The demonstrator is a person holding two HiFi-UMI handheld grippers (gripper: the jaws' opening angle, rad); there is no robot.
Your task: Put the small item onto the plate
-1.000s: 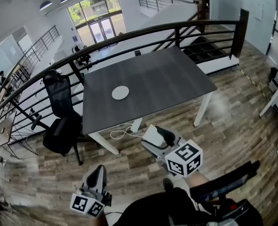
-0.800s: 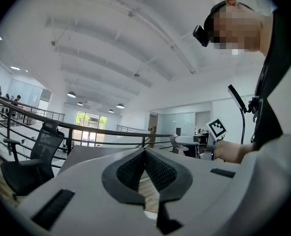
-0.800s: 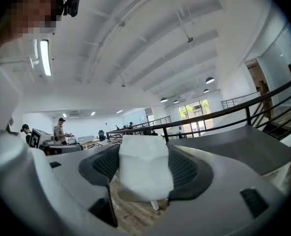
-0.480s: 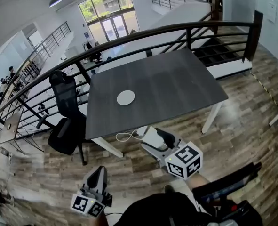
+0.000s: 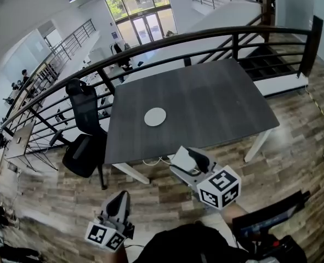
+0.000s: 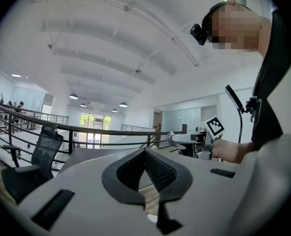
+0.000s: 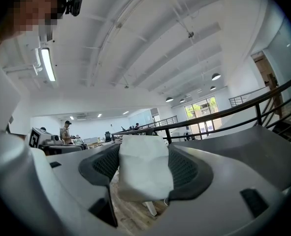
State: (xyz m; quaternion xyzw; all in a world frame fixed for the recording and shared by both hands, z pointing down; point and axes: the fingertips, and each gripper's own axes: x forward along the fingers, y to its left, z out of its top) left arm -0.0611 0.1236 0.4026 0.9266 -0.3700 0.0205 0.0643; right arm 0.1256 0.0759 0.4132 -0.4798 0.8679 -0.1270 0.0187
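Note:
A round white plate [image 5: 154, 116] lies on the dark grey table [image 5: 216, 97], left of its middle. My right gripper [image 5: 182, 159] hovers over the wooden floor short of the table's near edge, well apart from the plate. It is shut on a small white item [image 7: 143, 173], a soft-looking block wedged between the two dark pads. My left gripper [image 5: 119, 201] hangs lower left over the floor, farther from the table. Its jaws [image 6: 145, 154] meet at the tips with nothing between them.
A black office chair [image 5: 85, 133] stands at the table's left side. A dark metal railing [image 5: 205, 34] runs behind the table. A white cable [image 5: 151, 161] lies on the floor under the near edge, by a white table leg [image 5: 131, 172].
The head view has shifted, so the table and plate sit a little lower and to the right in the picture. Both grippers keep about the same places, and the right one still holds the item.

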